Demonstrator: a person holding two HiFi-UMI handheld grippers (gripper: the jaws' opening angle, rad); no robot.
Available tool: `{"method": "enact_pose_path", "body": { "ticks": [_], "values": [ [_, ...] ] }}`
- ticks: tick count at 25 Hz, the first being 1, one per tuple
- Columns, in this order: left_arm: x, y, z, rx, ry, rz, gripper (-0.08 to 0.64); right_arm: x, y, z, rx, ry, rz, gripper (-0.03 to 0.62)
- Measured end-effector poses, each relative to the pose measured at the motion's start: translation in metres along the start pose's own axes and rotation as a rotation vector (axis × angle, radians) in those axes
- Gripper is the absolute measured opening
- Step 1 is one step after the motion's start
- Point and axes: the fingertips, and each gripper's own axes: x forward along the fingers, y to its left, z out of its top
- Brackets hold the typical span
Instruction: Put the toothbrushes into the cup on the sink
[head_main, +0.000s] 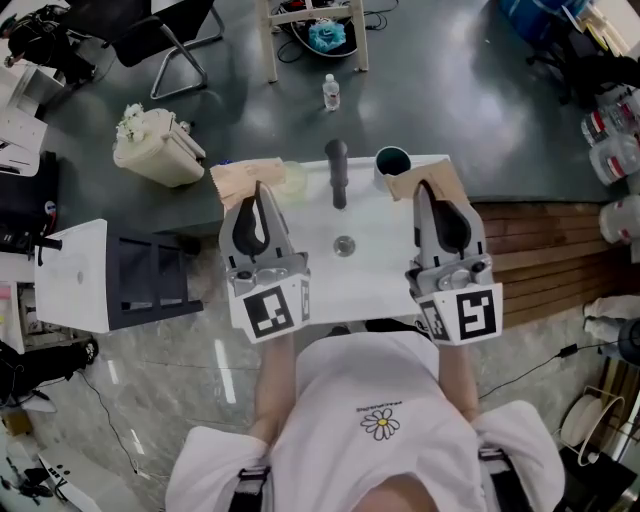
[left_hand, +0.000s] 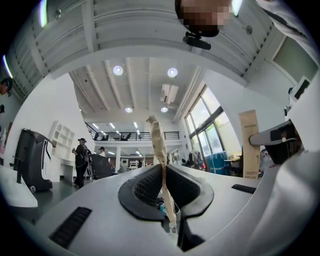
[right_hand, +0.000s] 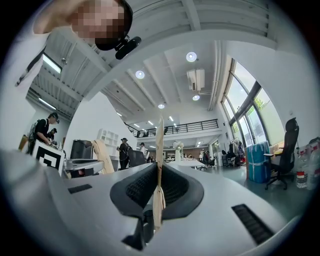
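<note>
Right now my left tongs (head_main: 258, 195) pinch the left pack (head_main: 235, 180) and my right tongs (head_main: 424, 195) the right pack (head_main: 448, 180), both toothbrushes gripped low and held over the sink (head_main: 370, 270). That leaves their free ends clear, I judge, for the cup (head_main: 392, 160) by the faucet (head_main: 337, 170).

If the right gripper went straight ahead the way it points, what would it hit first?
Probably nothing near: the right gripper, shut on a toothbrush packet, faces open room. The cup seems lower, though depth is unclear.
</note>
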Motion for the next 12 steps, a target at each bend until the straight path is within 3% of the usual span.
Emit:
{"method": "enact_pose_path", "body": {
  "ticks": [12],
  "values": [
    [0.041, 0.004, -0.124, -0.002, 0.273, -0.028, 0.035, -0.007, -0.009, -0.005, -0.019, 0.029, -0.021, 0.018]
  ]
}}
